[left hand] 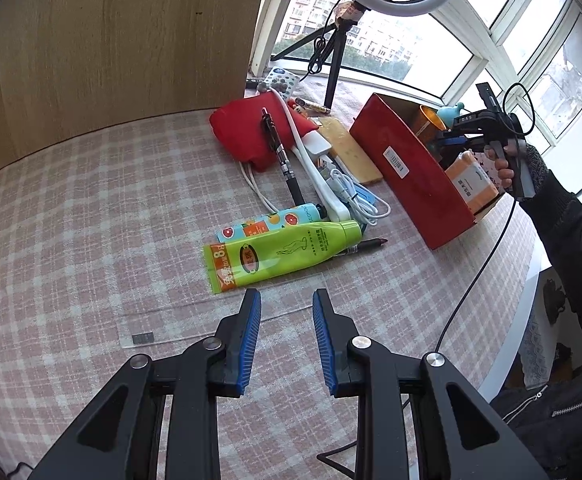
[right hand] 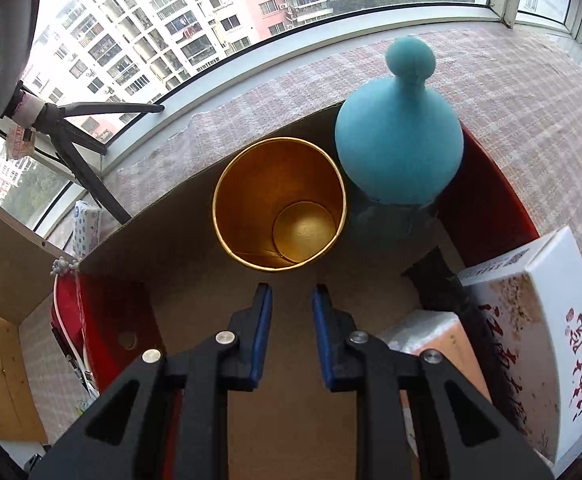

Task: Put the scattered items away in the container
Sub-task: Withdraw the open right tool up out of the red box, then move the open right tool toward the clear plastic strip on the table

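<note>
The red box (left hand: 415, 172) stands open at the right of the checked table. My right gripper (right hand: 291, 292) hangs over the inside of the box, pointing down, jaws a little apart with nothing between them. Below it are a gold paper cup (right hand: 279, 204), a teal gourd-shaped bottle (right hand: 399, 140), a white printed carton (right hand: 539, 320) and an orange packet (right hand: 439, 344). My left gripper (left hand: 287, 296) is open and empty, just short of a green tube (left hand: 287, 252). Behind the tube lie a fruit-print tube (left hand: 267, 224), a black pen (left hand: 279, 148), a white cable (left hand: 351, 196) and a red pouch (left hand: 251, 128).
A clear plastic sheet (left hand: 211, 312) lies flat under the left fingertips. A ring light on a tripod (left hand: 339, 52) stands at the window behind the pile. A wooden panel (left hand: 111, 48) walls the table's far left. A dark red pencil (left hand: 365, 245) lies beside the green tube.
</note>
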`<state>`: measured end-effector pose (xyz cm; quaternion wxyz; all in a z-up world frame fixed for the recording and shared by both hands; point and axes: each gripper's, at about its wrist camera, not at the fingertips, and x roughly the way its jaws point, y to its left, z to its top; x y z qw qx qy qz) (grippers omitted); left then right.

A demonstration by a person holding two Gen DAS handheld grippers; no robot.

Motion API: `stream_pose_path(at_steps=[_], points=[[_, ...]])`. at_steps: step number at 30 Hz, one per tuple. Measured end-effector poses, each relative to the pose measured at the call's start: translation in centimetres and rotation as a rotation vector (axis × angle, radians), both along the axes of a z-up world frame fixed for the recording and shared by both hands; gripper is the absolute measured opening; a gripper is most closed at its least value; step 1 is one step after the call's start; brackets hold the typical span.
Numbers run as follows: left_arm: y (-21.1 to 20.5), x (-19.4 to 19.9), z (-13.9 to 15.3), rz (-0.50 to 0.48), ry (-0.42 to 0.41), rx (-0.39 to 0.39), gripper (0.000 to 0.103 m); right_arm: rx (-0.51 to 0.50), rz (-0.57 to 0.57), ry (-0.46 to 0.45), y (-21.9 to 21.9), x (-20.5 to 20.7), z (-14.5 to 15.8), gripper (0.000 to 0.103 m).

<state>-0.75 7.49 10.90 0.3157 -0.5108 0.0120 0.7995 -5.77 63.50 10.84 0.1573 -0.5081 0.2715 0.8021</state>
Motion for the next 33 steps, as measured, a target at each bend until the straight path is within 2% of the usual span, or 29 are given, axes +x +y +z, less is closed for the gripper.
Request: stream_pose_path(at_steps=[3,5,7,11,14,18,20,23,25,28,30,31,32,33], points=[[-0.6,0.2,0.4,0.027,0.022,0.008,0.026,-0.029,0.019,0.158,-2.1,2.8,3.2,0.027],[-1.1,0.4,0.5,0.059,0.038,0.012,0.028,-0.014,0.021,0.265,-4.5,5.4,5.5,0.050],[-1.7,0.3,0.5,0.087,0.041,0.021,0.029,0.008,0.015,0.374,-7.0,8.2,7.4,0.061],[-2.1,-0.1,-0.1,0.125,0.046,0.024,0.029,-0.021,0.014,0.491,-11.1,11.9,8.4,0.063],[-1.9,-0.5,-0.9,0.132,0.050,0.018,0.031,-0.045,0.095,0.472,-14.6,11.0,8.5,0.063],[-1.7,-0.9,-2.6,0.148,0.043,-0.006,0.034,-0.033,0.185,0.437,-19.1,7.3,7.9,0.063],[-1.7,-0.9,-3.2,0.155,0.050,-0.021,0.039,-0.044,0.213,0.421,-21.0,5.2,7.6,0.063],[-2.3,-0.6,-3.9,0.158,0.054,-0.025,0.039,-0.059,0.241,0.443,-23.6,3.8,6.9,0.063],[-2.7,-0.5,-4.1,0.150,0.060,-0.022,0.040,-0.047,0.292,0.413,-25.7,3.2,5.6,0.063],[-3.1,-0.5,-4.2,0.125,0.073,-0.019,0.040,-0.090,0.379,0.333,-28.3,3.4,2.5,0.063],[-2.7,-0.7,-4.2,0.080,0.088,-0.029,0.040,-0.152,0.442,0.245,-29.8,3.6,-0.1,0.059],[-2.4,-0.9,-4.2,0.052,0.095,-0.037,0.040,-0.165,0.464,0.209,-30.5,3.8,-1.3,0.048],[-1.9,-1.1,-4.2,0.013,0.101,-0.046,0.040,-0.164,0.480,0.184,-31.0,4.0,-2.2,0.043],[-1.2,-1.3,-4.3,-0.028,0.108,-0.056,0.040,-0.160,0.491,0.164,-31.4,4.3,-3.0,0.043]])
